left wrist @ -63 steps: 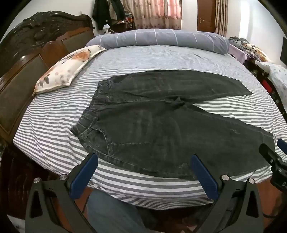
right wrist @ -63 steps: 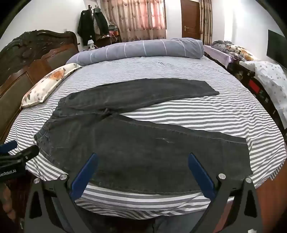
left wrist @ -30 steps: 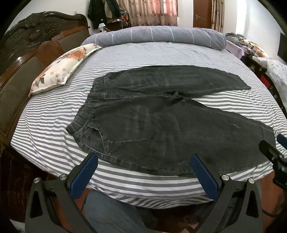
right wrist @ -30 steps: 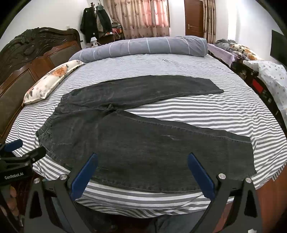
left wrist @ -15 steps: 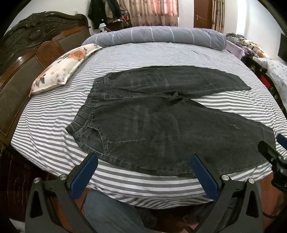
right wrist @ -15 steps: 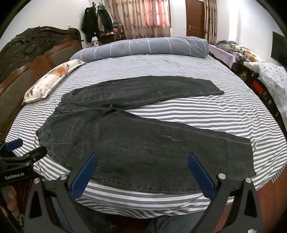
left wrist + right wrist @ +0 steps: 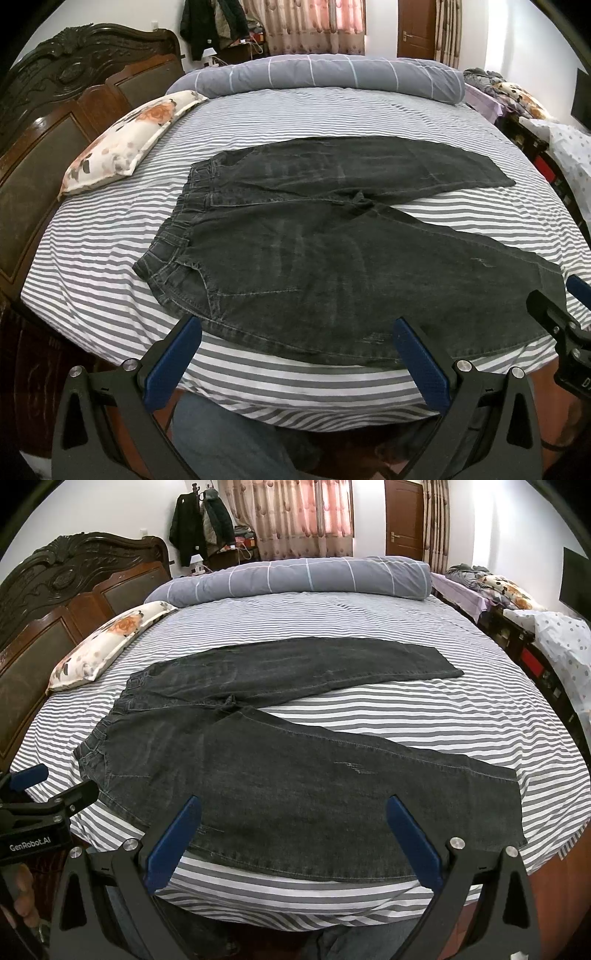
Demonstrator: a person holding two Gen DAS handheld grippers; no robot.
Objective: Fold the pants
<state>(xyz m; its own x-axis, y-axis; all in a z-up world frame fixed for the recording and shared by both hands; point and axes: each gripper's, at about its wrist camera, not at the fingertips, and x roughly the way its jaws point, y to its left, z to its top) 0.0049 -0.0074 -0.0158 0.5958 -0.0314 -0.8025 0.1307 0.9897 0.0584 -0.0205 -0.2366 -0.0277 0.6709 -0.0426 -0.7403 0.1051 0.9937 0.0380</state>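
- Both blue-padded finger pairs are held wide apart: left gripper (image 7: 295, 354) and right gripper (image 7: 291, 834), at lower frame, gripping nothing.
- Dark denim pants (image 7: 295, 775) are spread flat mid-frame on the striped bedsheet (image 7: 406, 716).

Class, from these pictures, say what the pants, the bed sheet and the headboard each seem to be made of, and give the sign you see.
Pants: seemingly washed black denim, matte, with faded streaks and pale topstitched seams.
Bed sheet: woven cloth, probably cotton, matte, grey and white stripes with soft wrinkles.
Headboard: dark wood, glossy, with a carved crest; its inset panels look padded, though that is unclear.
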